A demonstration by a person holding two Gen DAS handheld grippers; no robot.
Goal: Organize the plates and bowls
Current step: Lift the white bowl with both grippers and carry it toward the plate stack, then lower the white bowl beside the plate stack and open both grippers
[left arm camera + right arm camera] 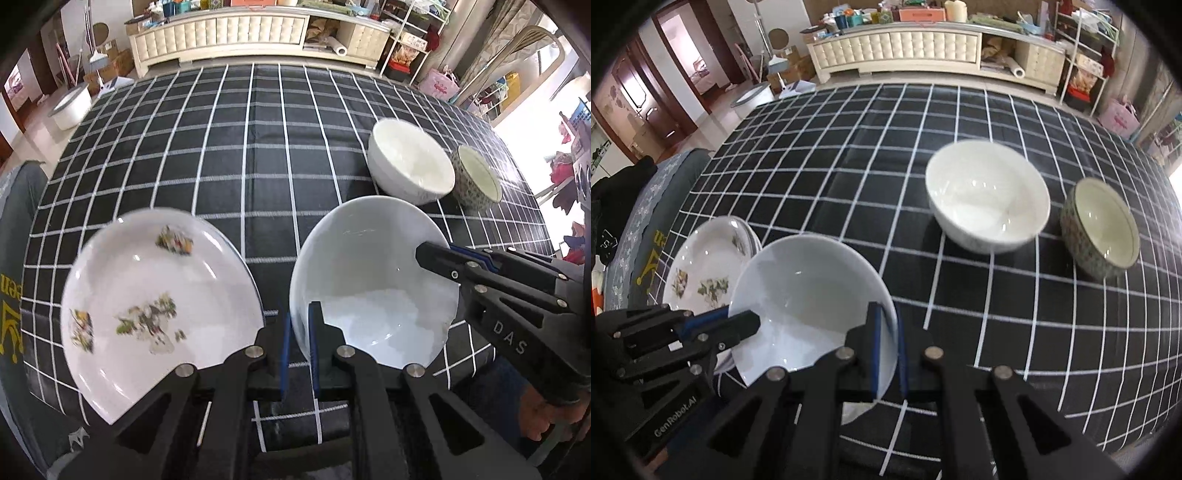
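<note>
Your left gripper (297, 328) and right gripper (888, 332) both clamp the rim of the pale blue bowl (373, 280) from opposite sides. Just left of that bowl sits the floral plate (155, 310); beyond it, to the right, stand 2 more bowls, the white bowl (410, 166) and the patterned bowl (476, 177).

Pale blue bowl (809, 295) looks like glossy glazed ceramic, smooth with little highlights. Same shine on the flowered plate (147, 295) and the white bowl (986, 195) at 1 o'clock. The surface wears a matt woven checked cloth (240, 166). Both grippers look like matt black plastic.
</note>
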